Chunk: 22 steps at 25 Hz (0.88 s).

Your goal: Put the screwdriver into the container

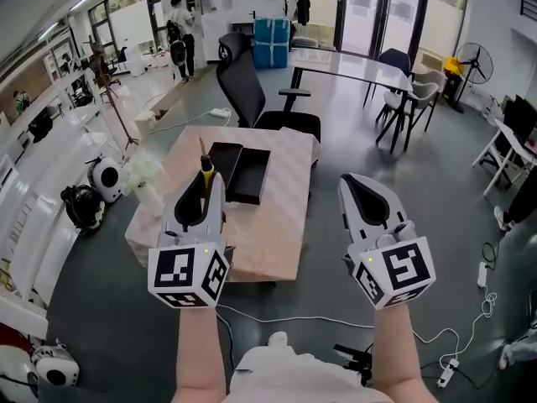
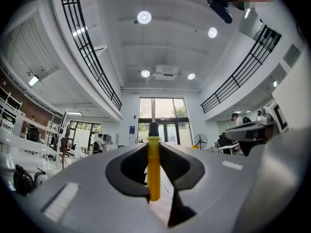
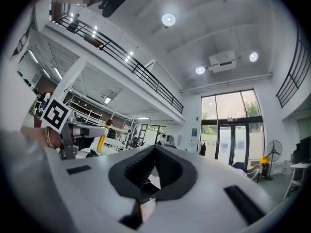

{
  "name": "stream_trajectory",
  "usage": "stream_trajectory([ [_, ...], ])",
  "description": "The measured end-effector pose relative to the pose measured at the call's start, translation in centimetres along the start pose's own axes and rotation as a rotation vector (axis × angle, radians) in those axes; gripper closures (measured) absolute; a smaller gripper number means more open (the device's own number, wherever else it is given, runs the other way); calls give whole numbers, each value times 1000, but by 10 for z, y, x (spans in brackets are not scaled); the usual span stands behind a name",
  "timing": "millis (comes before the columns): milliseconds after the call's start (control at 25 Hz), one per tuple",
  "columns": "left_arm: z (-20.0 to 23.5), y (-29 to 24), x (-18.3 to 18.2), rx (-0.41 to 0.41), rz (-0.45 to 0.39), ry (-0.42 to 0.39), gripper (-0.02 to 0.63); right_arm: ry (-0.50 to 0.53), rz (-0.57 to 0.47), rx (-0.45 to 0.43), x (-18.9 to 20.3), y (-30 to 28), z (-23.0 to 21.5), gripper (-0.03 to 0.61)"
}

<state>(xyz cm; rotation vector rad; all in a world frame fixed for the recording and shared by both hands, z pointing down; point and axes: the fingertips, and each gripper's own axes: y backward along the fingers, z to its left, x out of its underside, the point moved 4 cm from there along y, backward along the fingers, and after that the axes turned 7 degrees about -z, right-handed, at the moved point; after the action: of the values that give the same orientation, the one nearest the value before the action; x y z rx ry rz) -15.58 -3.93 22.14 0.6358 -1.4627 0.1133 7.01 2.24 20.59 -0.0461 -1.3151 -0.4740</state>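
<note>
My left gripper (image 1: 205,181) is shut on a screwdriver (image 1: 205,168) with a yellow handle, whose dark shaft points up and away from me. In the left gripper view the yellow handle (image 2: 154,169) stands upright, pinched between the two dark pads, with my left gripper (image 2: 154,152) raised toward the ceiling. A black container (image 1: 250,175) lies open on the cloth-covered table (image 1: 277,225), just beyond the screwdriver's tip, with a second black part (image 1: 221,161) beside it. My right gripper (image 1: 359,187) hovers to the table's right. Its jaws are shut and hold nothing (image 3: 155,149).
A black office chair (image 1: 248,91) stands behind the table. White round devices (image 1: 105,177) sit on the floor at the left. Cables and a power strip (image 1: 453,366) lie on the floor at the right. A glass table with chairs (image 1: 394,78) is further back.
</note>
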Motion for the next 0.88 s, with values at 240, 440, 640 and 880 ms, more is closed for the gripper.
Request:
stream_trajectory([
  [240,23,-64,36,0,26,5,532,-16,17,3,37,-62,-32,574],
  [440,34,-100,56,-24,49,7,532,-36,37,-9,61,-97,-57,574],
  [640,44,-134,74,-60,60,-11,532,-54,27,-45,82,-136,-81,574],
  [880,45,-186,96,-135,70,-54,532,-93,12,-105,119,-184,-126,574],
])
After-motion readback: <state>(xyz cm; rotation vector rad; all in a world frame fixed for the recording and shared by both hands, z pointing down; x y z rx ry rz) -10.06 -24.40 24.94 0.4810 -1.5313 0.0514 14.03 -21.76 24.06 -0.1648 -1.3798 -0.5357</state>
